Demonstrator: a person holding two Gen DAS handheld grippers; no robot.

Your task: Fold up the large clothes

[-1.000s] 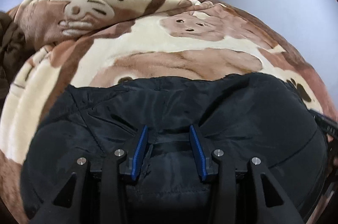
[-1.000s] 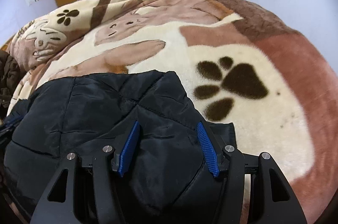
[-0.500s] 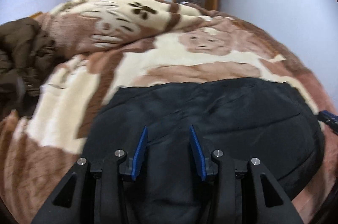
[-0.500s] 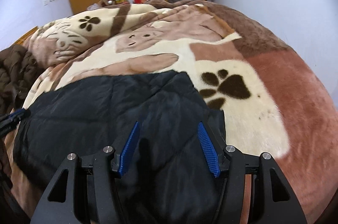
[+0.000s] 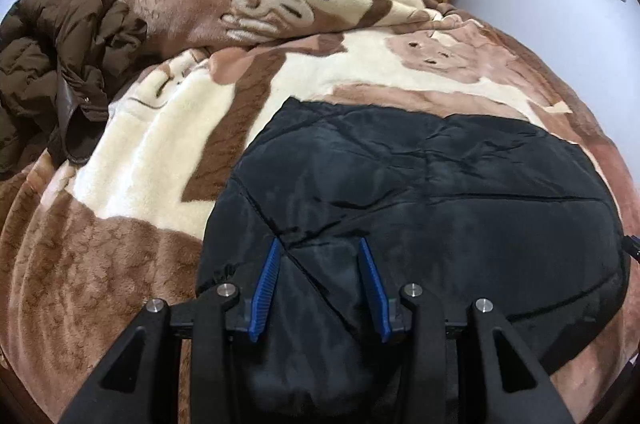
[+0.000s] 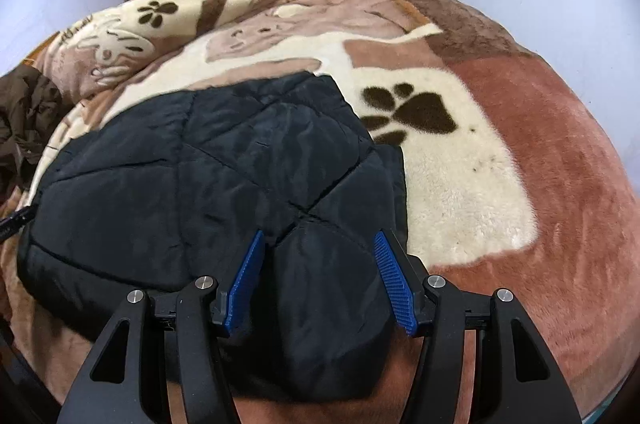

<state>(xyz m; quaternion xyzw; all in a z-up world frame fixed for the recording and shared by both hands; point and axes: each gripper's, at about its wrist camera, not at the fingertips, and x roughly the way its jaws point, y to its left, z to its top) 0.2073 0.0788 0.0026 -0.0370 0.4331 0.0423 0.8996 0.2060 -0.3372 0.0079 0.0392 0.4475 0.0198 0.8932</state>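
Black quilted jacket [image 5: 420,184]: lay folded on bed's paw-print blanket [image 6: 460,184]. Left gripper [image 5: 318,284]: jaws approx half open, over jacket's near edge; grip on fabric unclear. Right gripper [image 6: 320,280]: jaws wider, straddling jacket corner, pads not pressing. Brown coat [image 5: 52,64]: heaped far left, apart.
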